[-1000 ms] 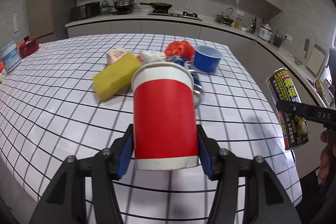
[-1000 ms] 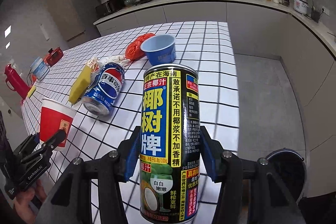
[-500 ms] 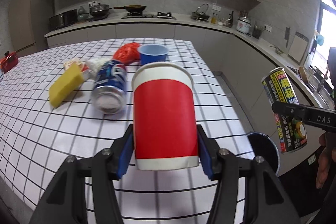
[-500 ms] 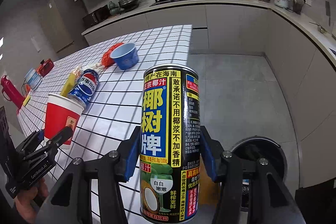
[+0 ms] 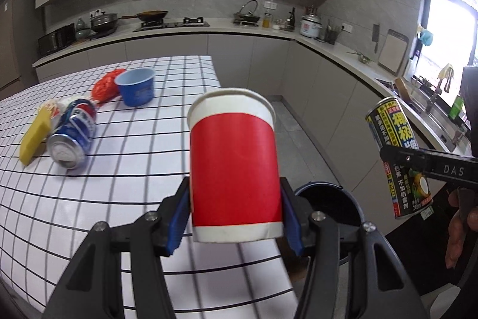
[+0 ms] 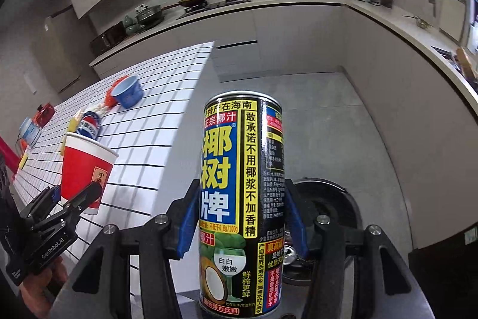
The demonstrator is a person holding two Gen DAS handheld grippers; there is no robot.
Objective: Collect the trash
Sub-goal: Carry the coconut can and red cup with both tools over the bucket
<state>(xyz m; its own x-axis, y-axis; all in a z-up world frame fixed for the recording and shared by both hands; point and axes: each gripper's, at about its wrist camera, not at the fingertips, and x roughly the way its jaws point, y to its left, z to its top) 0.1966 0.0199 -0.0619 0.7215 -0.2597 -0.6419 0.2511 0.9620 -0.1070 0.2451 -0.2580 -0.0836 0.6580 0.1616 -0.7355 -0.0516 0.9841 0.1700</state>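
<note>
While each hand-held gripper pinches its load, left (image 5: 236,217) red cup (image 5: 234,169), right (image 6: 242,226) can (image 6: 243,199), bin (image 6: 331,199) half-hidden.

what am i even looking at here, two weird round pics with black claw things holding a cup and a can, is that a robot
No robot: a person holds a two-finger gripper in each hand, each with a fisheye camera looking along its fingers, hence the round pictures. The left gripper clamps a red paper cup; the right gripper clamps a tall coconut juice can. Each view also shows the other gripper from the side. On the checked table lie a Pepsi can on its side, a yellow sponge, a blue bowl and a red crumpled bag. A dark trash bin stands on the floor beyond both grippers.
</note>
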